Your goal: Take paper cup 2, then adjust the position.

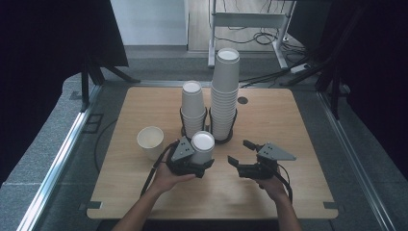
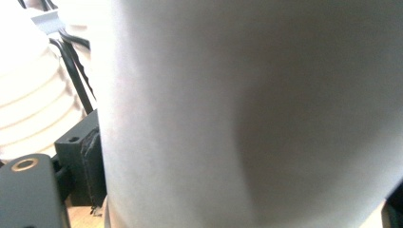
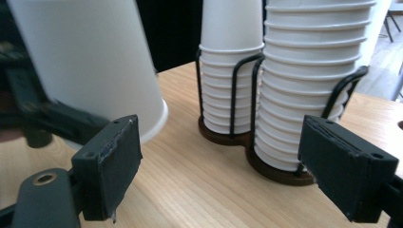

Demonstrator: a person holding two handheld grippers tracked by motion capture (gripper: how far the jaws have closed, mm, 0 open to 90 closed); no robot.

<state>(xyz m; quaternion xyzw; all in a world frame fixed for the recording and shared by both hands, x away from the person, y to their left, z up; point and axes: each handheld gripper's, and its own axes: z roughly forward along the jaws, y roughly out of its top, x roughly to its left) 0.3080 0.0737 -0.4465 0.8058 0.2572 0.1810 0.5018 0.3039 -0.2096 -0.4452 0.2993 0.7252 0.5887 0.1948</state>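
My left gripper (image 1: pixel 202 164) is shut on an upside-down white paper cup (image 1: pixel 202 146), which it holds by the sides just in front of the cup holder. In the left gripper view the cup (image 2: pixel 247 114) fills the space between the jaws, with one pad (image 2: pixel 92 166) pressed on its wall. The right gripper view has the same cup (image 3: pixel 90 61) slightly tilted, its wide rim low over the tabletop. To the right of it my right gripper (image 1: pixel 240 152) stands open with nothing between its fingers (image 3: pixel 111 161).
A black wire holder (image 1: pixel 208 114) at the table's middle carries a short stack of cups (image 1: pixel 193 107) and a taller stack (image 1: pixel 224 91). One upright cup (image 1: pixel 150 141) stands on the wooden table (image 1: pixel 288 120) to the left. A round cable hole (image 1: pixel 242 100) lies behind.
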